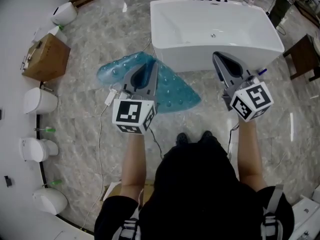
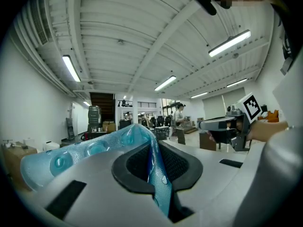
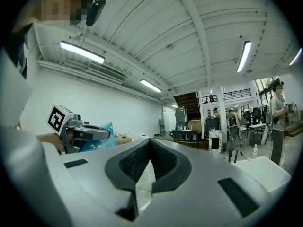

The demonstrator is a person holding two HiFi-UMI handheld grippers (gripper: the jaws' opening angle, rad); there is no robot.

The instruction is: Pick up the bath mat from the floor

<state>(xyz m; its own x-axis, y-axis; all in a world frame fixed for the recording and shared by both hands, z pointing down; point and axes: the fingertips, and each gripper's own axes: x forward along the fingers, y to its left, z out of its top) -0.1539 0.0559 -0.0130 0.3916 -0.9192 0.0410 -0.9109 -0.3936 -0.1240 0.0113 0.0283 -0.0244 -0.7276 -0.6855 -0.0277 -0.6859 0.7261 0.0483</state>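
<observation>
The translucent blue bath mat, covered in round suction cups, hangs off the floor in front of the bathtub. My left gripper is shut on an upper fold of it. In the left gripper view the mat runs between the dark pads, where my left gripper pinches it. My right gripper is held level with it to the right, shut with nothing between its fingers. In the right gripper view, my right gripper has its tips touching, and the mat shows at the left.
A white bathtub stands just ahead. White toilets and a cardboard box line the left wall. A thin cable trails over the marbled floor. A dark table is at the right.
</observation>
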